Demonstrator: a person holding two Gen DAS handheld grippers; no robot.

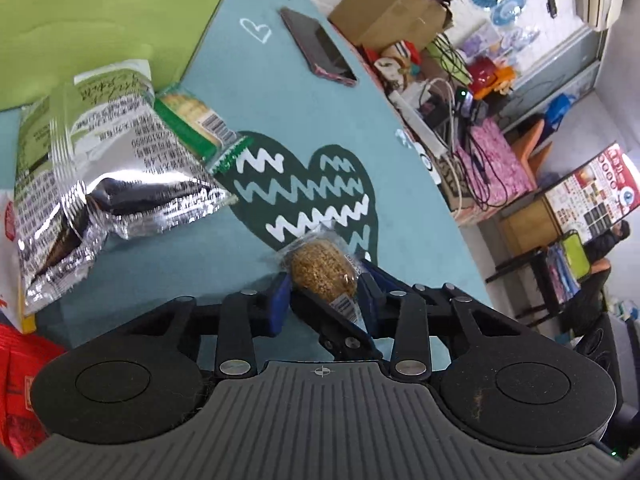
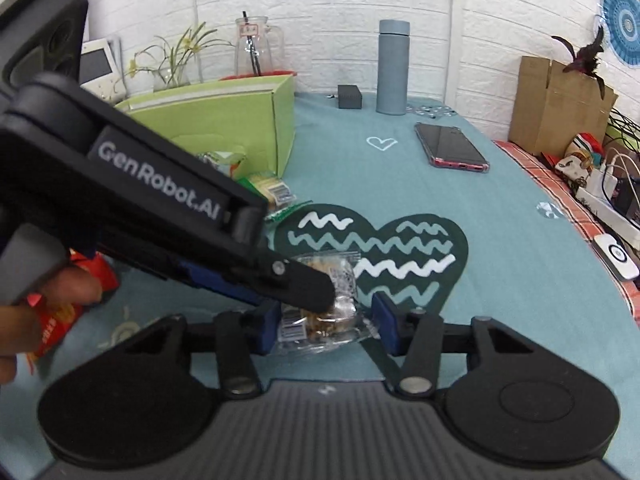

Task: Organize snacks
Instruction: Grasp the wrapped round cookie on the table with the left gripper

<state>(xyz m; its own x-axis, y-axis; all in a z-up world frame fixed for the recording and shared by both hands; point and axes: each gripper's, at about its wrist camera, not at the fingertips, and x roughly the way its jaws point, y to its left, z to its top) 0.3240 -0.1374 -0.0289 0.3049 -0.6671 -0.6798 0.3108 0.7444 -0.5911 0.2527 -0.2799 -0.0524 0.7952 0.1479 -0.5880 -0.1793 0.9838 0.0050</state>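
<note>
A clear-wrapped brown crumbly snack (image 1: 323, 271) sits between the blue pads of my left gripper (image 1: 325, 288), which is shut on it just above the teal tablecloth. In the right wrist view the same snack (image 2: 324, 312) lies between the blue pads of my right gripper (image 2: 328, 326), with a gap on the right side; the left gripper's finger crosses over it. A silver snack bag (image 1: 108, 172) and a green cracker pack (image 1: 200, 120) lie to the left, in front of the green box (image 1: 100, 20).
A phone (image 1: 318, 48) lies on the teal tablecloth (image 1: 256, 92). A grey flask (image 2: 393, 66), a small black box (image 2: 349, 97) and a glass jug (image 2: 256, 46) stand at the back. A red pack (image 1: 22, 384) is at the left. Cardboard box (image 2: 556, 100) and cables line the right edge.
</note>
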